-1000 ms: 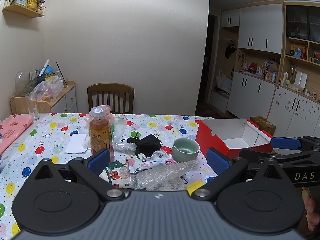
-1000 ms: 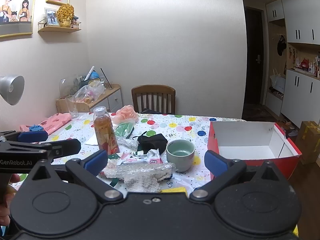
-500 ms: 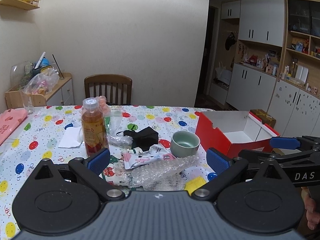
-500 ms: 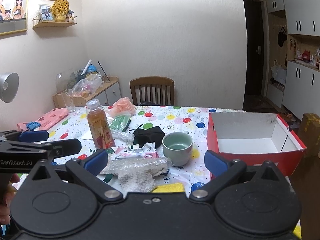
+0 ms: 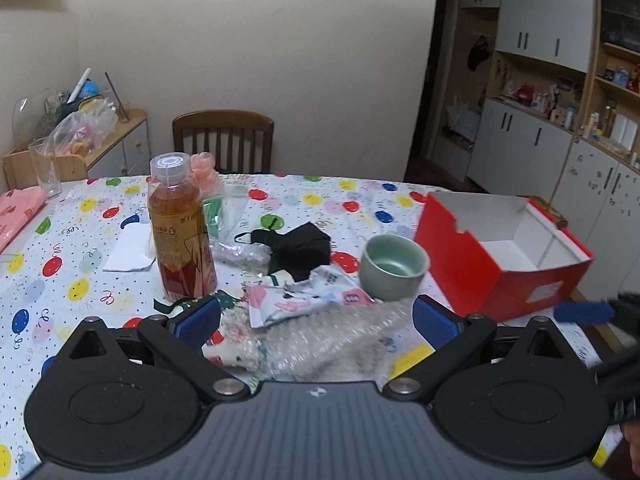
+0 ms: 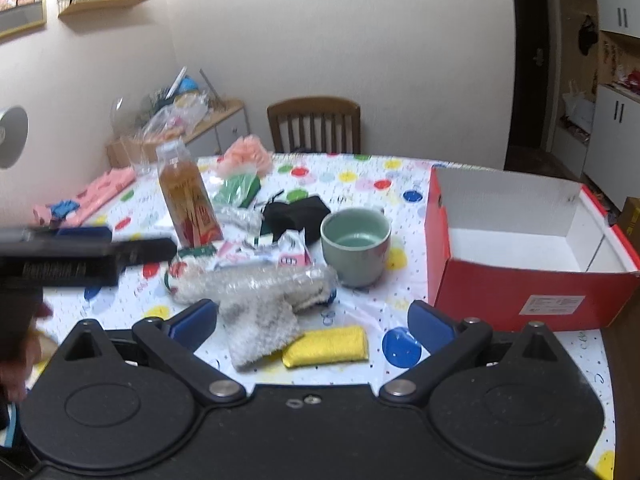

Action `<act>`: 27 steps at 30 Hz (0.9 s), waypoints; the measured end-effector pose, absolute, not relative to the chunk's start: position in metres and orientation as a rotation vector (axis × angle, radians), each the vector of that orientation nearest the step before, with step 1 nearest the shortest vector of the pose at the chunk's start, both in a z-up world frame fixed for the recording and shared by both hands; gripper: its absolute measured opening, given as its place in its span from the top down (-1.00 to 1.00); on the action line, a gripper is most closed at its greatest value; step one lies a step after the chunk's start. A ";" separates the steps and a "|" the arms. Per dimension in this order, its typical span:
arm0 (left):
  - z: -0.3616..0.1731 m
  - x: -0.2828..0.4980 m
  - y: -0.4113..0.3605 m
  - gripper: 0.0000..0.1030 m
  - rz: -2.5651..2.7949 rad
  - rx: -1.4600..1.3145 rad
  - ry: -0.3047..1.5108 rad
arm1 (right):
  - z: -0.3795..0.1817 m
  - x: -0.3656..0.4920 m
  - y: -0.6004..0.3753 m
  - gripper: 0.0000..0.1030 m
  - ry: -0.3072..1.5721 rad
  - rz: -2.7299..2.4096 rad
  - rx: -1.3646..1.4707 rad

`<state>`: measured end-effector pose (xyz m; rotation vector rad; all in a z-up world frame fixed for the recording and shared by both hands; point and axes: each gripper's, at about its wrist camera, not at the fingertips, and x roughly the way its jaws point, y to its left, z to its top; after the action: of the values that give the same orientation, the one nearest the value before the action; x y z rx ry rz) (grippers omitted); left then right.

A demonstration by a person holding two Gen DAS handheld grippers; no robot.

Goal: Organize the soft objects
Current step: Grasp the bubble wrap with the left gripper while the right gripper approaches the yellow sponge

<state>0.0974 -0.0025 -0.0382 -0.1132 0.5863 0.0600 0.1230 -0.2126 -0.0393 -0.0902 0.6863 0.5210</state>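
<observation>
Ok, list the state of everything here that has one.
left tongs: open, empty
right tongs: open, empty
red box: open, empty
bottle: upright, capped
green cup: upright
black mask: crumpled on table
yellow sponge: flat on table

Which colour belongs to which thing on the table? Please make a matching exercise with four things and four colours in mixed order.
Things:
1. cup
2. box
3. sponge
4. face mask

Colours:
a. black
b. yellow
c. pale green
d. red outside, white inside

Pairs: 1-c, 2-d, 3-b, 4-a
</observation>
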 end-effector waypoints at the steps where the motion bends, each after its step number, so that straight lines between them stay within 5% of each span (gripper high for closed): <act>1: -0.039 0.104 0.000 -1.00 0.067 -0.114 0.592 | -0.043 0.126 -0.212 -0.97 0.697 0.532 -0.102; 27: -0.106 0.174 -0.017 -0.98 -0.086 0.106 0.746 | -0.132 0.215 -0.175 -0.75 0.834 0.916 -0.526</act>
<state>0.1741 -0.0170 -0.1061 0.1057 0.7464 -0.0865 0.2147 -0.1747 -0.1322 -0.5264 0.8337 0.9163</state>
